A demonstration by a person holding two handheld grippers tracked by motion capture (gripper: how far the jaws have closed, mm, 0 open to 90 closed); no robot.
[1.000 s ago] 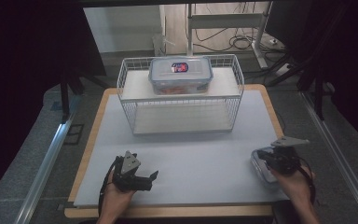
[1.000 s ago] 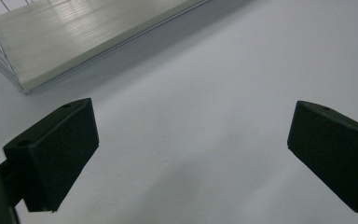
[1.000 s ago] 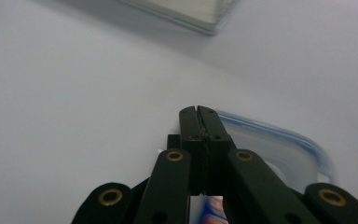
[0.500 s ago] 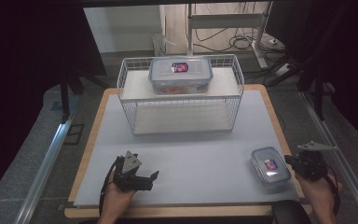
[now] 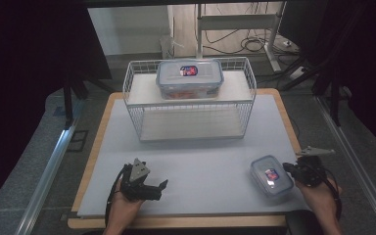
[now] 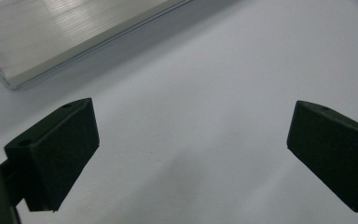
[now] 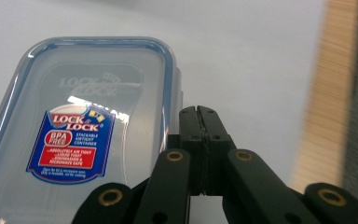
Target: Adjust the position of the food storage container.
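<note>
The right claw [image 7: 199, 112] was clenched, empty, beside a lidded box [image 7: 81, 135]; the left claw [image 6: 191, 154] hung released over the bench [image 6: 223, 84].

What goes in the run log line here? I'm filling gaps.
left hand-held gripper: open, empty | right hand-held gripper: shut, beside small box | big box: on rack

A white wire basket [image 5: 190, 113] stands at the far middle of the surface [image 5: 196, 169], its long side along the far edge. On its upper shelf rests a clear lidded container [image 5: 189, 79] with a blue rim and a red-and-blue label, its contents reddish but unclear. A smaller container [image 5: 271, 177] of the same kind lies flat near the surface's near right corner, label up, reading "LOCK & LOCK". The surface is pale grey with a wooden border [image 5: 92, 157]. Beyond the far edge are a metal frame [image 5: 235, 22] and cables [image 5: 257, 45] on the floor.
</note>
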